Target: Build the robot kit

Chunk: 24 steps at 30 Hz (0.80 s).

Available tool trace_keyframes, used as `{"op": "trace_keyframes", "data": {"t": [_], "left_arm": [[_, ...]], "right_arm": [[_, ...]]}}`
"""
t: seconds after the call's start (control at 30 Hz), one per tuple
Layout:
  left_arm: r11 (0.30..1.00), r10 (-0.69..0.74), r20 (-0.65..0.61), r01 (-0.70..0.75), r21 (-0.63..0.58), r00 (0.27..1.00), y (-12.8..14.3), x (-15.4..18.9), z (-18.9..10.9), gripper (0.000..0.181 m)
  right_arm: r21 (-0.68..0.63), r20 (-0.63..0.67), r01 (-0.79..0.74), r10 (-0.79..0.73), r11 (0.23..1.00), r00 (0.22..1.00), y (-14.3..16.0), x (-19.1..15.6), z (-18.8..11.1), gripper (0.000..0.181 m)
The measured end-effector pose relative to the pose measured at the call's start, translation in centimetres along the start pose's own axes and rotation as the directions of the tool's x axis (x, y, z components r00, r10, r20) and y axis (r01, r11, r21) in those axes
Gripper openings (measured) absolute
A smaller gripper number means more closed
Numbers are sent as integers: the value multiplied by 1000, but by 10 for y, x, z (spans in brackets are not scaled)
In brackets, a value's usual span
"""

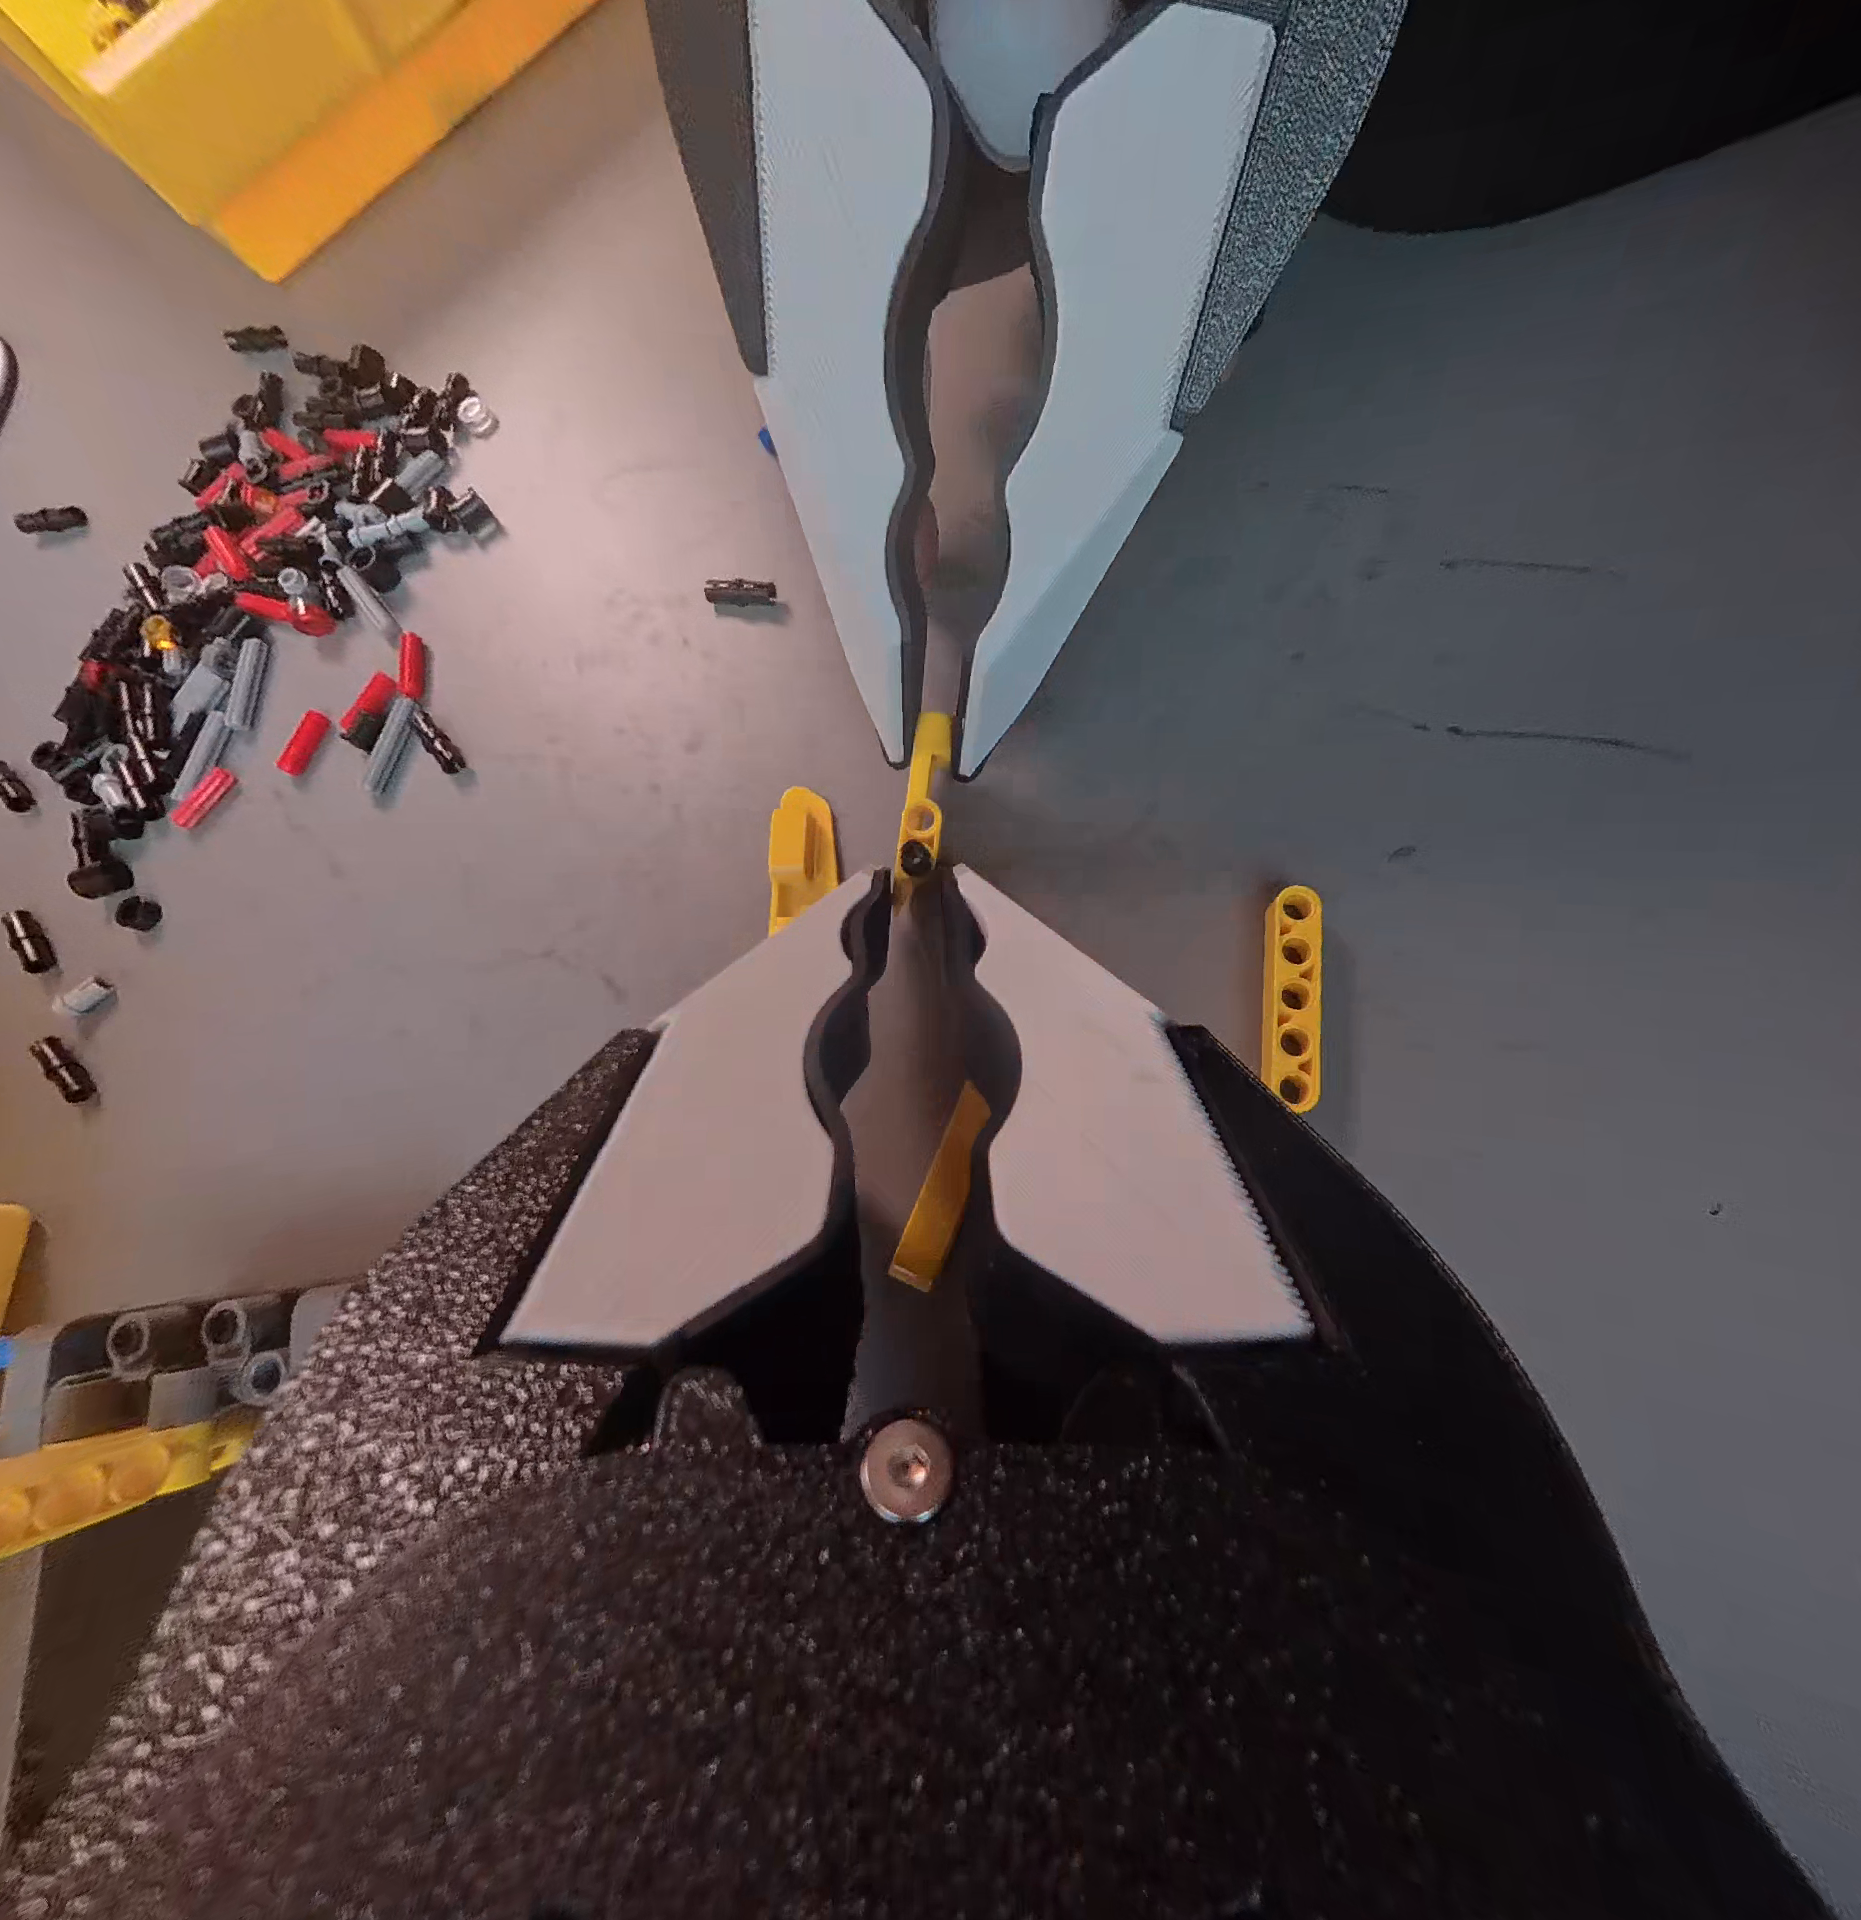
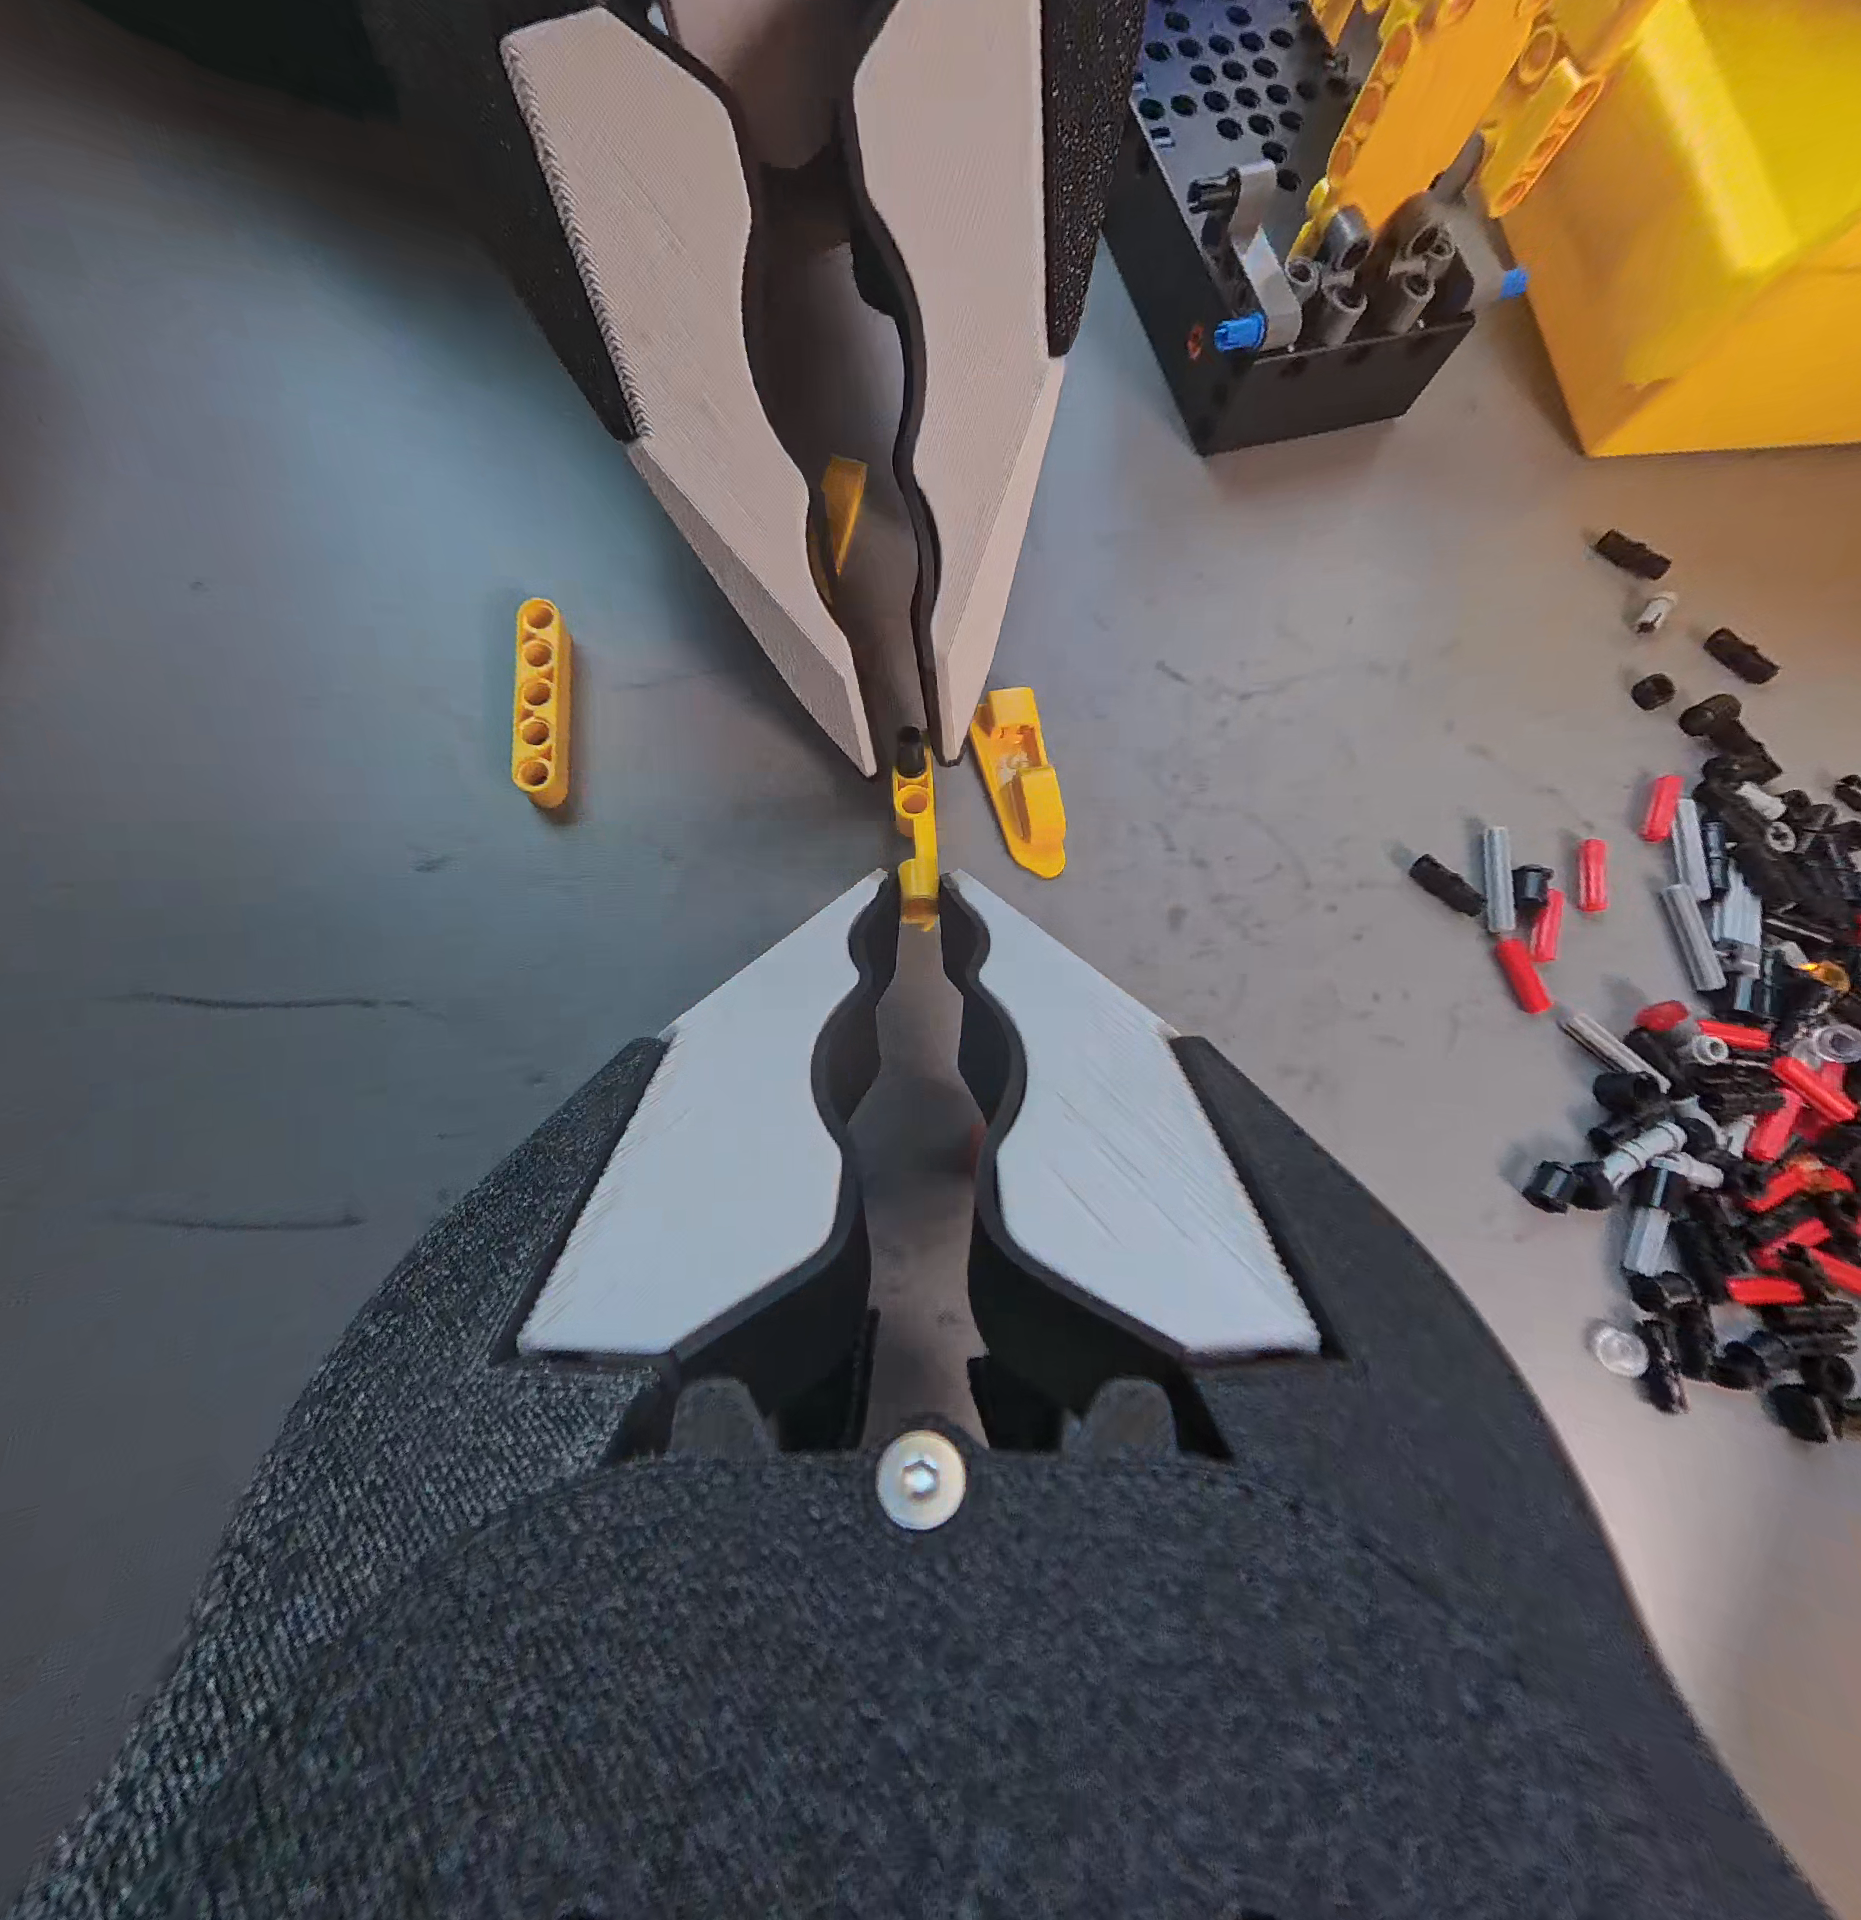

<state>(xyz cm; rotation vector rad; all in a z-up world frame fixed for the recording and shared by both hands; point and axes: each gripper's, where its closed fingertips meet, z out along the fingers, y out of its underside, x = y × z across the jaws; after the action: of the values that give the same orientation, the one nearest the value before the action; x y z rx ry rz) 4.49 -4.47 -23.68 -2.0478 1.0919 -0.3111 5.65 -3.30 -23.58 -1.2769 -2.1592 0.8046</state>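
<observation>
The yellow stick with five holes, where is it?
The yellow five-hole beam lies flat on the grey table, alone, right of the left gripper in the left wrist view and left of both grippers in the right wrist view.

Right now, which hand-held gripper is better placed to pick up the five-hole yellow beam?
Left, probably: the five-hole yellow beam lies just beside the left hand-held gripper, farther from the right hand-held gripper. Both are shut on the small yellow piece, so it must release first.
</observation>
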Motion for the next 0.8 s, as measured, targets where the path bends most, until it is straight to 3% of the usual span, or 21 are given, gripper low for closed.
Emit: {"op": "trace_keyframes", "data": {"t": [0.23, 0.8], "left_arm": [[996, -88, 33, 89, -21, 996, 6, -13, -2, 6], [996, -88, 49, 88, -9, 995, 6, -17, -11, 13]], "right_arm": [[-56, -20, 24, -25, 998, 999, -2, 13, 6, 15], [-31, -30, 7, -8, 999, 1000, -4, 15, -3, 16]]}}
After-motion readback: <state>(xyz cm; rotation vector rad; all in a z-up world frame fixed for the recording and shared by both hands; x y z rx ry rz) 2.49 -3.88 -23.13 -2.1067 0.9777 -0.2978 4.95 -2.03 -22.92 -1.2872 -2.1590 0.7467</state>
